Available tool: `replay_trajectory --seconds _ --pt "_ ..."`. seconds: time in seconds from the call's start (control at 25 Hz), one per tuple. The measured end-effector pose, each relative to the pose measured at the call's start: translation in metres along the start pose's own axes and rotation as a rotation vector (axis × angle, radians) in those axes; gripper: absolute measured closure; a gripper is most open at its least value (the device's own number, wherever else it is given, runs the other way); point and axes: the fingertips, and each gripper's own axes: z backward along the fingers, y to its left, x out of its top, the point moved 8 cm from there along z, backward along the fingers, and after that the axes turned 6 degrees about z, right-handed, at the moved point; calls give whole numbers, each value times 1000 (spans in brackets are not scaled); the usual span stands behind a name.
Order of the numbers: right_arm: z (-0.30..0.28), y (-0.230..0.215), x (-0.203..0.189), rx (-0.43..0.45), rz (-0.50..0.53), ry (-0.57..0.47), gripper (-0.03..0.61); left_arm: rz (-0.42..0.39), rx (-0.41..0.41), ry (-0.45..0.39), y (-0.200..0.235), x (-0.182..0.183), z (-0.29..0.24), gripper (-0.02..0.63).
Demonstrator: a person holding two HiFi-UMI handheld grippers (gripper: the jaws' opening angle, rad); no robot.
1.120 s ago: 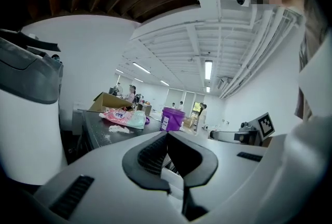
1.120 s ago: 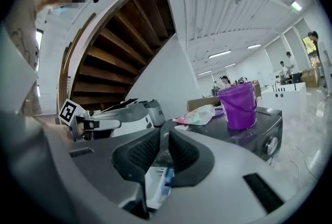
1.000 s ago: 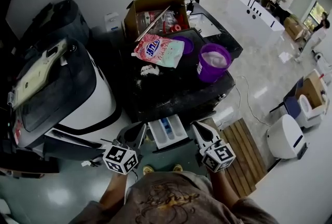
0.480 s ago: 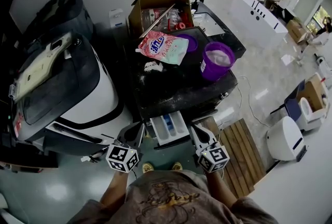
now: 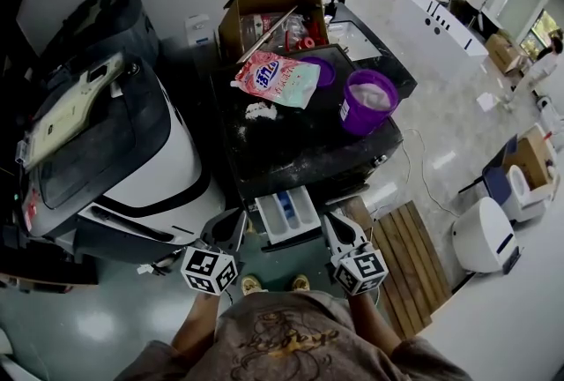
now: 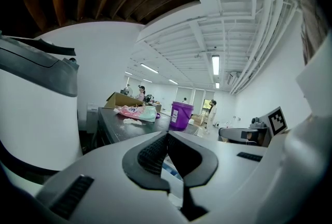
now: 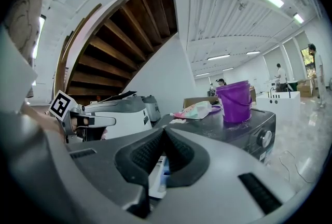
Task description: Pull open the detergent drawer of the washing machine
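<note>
Status: detergent drawer (image 5: pixel 286 219) stands pulled out of the front of the dark washing machine (image 5: pixel 300 154). Its white tray is exposed from above, with compartments and a blue insert visible. Judged from this, the pull is done, or all but done. Whether the drawer is at its full travel cannot be told. What may be left is at most a last bit of pull and backing the tools off.

Tools:
- left gripper (image 5: pixel 231 227): jaws closed tip to tip, nothing between the pads. In the left gripper view the pads meet, and the drawer (image 6: pixel 170 167) shows only through the gap below them.
- right gripper (image 5: pixel 335 226): likewise closed and empty. The drawer (image 7: pixel 157 179) is seen beyond its pads, not in them.

Pose: both grippers are held low, close in front of the person's torso, and point away from the body toward the machine front, roughly level. They flank the drawer, the left one just beside its left edge and the right one just beside its right edge. Neither is on the drawer front. Contact with its sides cannot be confirmed. Marker cubes face up.

On the machine top, well apart from the drawer: purple bucket (image 5: pixel 366 103), detergent bag (image 5: pixel 275 79), cardboard box (image 5: pixel 264 18)
</note>
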Motion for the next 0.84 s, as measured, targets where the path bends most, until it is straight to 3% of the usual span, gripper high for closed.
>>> replay_trajectory --seconds 0.84 --pt "5 5 2 4 19 7 577 12 -14 3 -4 0 4 592"
